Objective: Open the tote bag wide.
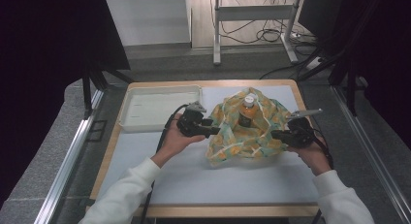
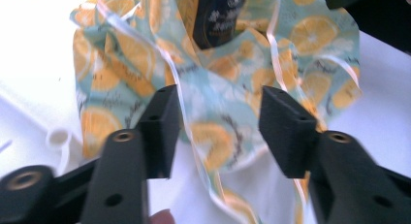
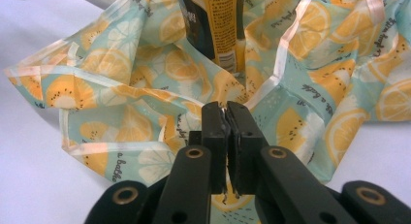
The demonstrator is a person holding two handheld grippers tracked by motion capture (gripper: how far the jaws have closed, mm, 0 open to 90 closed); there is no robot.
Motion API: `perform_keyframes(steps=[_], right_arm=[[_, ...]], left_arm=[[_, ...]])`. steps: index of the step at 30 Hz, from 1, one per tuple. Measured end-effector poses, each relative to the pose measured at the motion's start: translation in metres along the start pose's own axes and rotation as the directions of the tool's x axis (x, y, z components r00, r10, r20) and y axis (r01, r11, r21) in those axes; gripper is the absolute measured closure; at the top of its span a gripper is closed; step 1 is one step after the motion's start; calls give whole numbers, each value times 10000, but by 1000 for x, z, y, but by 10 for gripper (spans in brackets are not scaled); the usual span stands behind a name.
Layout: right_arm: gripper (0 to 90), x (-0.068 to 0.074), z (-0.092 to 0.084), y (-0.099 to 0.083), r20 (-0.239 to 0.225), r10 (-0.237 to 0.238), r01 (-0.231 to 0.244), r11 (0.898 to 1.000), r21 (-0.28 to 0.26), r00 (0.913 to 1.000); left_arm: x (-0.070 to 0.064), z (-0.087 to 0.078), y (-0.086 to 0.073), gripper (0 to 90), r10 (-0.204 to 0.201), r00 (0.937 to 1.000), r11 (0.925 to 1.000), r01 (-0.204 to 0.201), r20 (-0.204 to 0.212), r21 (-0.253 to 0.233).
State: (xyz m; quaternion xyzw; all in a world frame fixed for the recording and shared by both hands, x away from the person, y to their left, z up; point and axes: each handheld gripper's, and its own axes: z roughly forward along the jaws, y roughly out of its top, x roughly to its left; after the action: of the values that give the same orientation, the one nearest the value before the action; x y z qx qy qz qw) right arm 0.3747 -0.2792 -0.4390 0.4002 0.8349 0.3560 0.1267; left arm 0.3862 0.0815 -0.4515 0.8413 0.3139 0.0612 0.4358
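Cloth (image 3: 121, 88), printed with lemons, is pinched at its near edge by the right gripper (image 3: 226, 112), so a fold can be raised around the bottle (image 1: 247, 112) mid-table. Left gripper (image 2: 218, 122) is held spread, nothing gripped, beside the cloth.

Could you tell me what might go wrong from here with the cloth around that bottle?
The right claw pinches the cloth while the left claw stands open, so a one-sided pull could tip the upright bottle. The loose, rumpled folds may also slump off the bottle.
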Motion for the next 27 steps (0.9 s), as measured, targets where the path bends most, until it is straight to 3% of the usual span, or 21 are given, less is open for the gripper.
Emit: perform_keyframes(steps=[7, 10, 19, 27], right_arm=[[726, 2, 2, 5, 60, -86, 86, 10000, 40, 9999], [682, 4, 4, 7, 42, -99, 99, 9999, 89, 9999], [529, 4, 4, 12, 265, -156, 154, 9999, 68, 9995], [432, 6, 6, 17, 422, -83, 82, 10000, 15, 9991]], left_arm=[[-11, -15, -29, 359, 76, 9991, 9999, -71, -421, 123], [-12, -20, -41, 344, 179, 9991, 9997, -174, -388, 152], [-6, -37, -76, 329, -397, 9983, 9992, 399, -417, 43], [-1, -41, -93, 325, -670, 9965, 9976, 677, -501, 128]])
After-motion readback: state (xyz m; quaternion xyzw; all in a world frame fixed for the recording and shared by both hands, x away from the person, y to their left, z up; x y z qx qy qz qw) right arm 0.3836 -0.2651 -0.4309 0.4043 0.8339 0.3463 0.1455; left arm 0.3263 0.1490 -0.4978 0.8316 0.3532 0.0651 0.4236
